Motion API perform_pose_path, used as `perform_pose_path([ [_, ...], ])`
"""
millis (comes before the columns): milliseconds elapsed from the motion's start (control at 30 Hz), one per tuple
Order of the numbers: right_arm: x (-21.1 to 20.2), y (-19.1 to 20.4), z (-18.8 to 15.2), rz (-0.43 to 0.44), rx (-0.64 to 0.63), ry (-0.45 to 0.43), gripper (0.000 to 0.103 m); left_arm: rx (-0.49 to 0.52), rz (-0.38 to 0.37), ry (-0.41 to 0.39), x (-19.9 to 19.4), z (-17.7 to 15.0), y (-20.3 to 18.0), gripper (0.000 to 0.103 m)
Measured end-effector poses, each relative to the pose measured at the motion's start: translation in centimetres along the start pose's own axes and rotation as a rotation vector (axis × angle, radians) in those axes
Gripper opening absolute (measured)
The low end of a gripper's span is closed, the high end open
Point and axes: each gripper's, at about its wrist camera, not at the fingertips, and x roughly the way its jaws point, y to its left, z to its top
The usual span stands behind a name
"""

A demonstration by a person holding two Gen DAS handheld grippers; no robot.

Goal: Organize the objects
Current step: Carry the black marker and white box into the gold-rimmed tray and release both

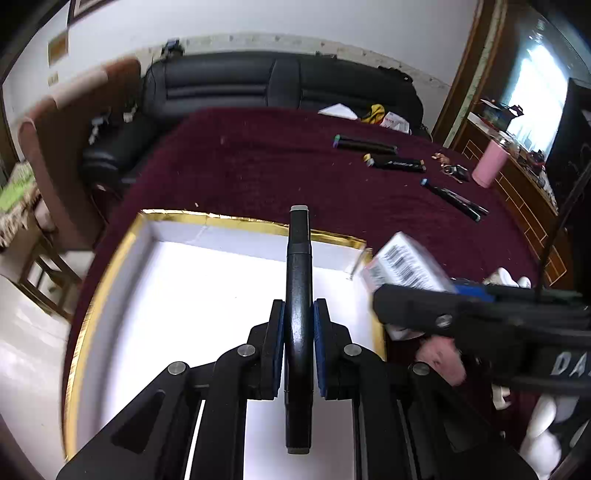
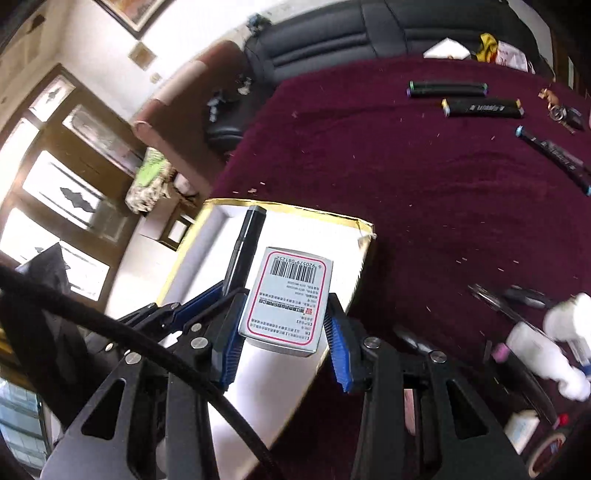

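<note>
Black linkage tool (image 1: 299,332), blue ribbed pads (image 2: 338,354) (silver screws), black cable (image 2: 147,354).

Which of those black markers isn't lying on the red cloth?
The grey-capped marker, gripped in the left tongs over the white box; the rest lie loose on the cloth.

A black leather sofa (image 1: 280,81) stands behind the far edge of the maroon tablecloth (image 1: 258,166); a framed picture (image 2: 135,13) hangs on the wall.

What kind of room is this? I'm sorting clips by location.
Most likely a home living room: a black leather sofa sits behind the table with the maroon cloth, a framed picture hangs on the wall, and a wooden cabinet stands alongside.
</note>
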Motion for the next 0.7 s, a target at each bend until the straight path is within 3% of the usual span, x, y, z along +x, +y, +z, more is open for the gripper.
perform_pose_path([
  [200,3.6,-0.9,1.1,-0.074,0.029,0.033,0.040,-0.034,-0.038,0.045,3.7,0.2,1.5,0.011],
  [367,4.3,-1.2,1.5,-0.121,0.019,0.022,0.040,-0.065,-0.065,0.071,4.9,0.0,2.2,0.012],
  [533,4.2,-0.5,1.2,-0.174,-0.047,0.002,0.040,-0.095,-0.069,0.078,4.7,0.0,3.0,0.012],
  [700,2.8,-1.3,1.3,-0.139,-0.014,-0.037,0.040,-0.200,-0.101,0.038,2.7,-1.6,4.1,0.014],
])
